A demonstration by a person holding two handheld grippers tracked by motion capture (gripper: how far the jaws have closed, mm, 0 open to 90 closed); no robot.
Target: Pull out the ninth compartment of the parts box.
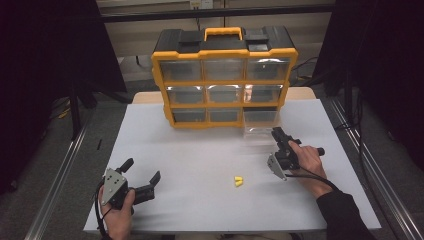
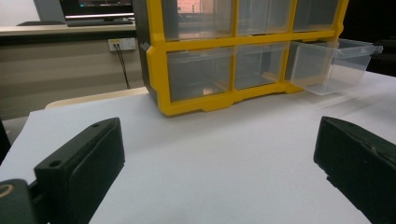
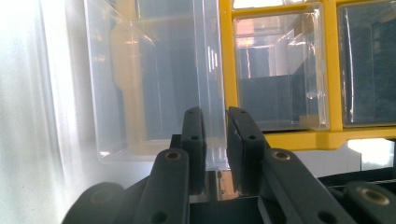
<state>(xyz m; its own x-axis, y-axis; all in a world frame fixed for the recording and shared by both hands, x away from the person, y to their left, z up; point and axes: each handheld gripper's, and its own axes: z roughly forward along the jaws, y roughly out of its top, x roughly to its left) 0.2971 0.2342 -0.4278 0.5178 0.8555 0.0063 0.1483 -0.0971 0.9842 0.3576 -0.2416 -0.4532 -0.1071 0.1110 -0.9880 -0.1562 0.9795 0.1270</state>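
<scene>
In the high view the right gripper (image 1: 278, 134) grips the clear drawer (image 1: 260, 131) pulled partway from the yellow organizer (image 1: 223, 82), the yellow piece (image 1: 238, 181) lying unloaded on the table (image 1: 200, 155); the left gripper view shows its jaws wide apart on nothing; the right gripper view shows its jaws clamped on the drawer's front lip.

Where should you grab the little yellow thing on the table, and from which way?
Grab the yellow piece across its narrow middle, coming straight down from above. It lies flat and alone on the white table, so probably nothing blocks the jaws on either side.
</scene>
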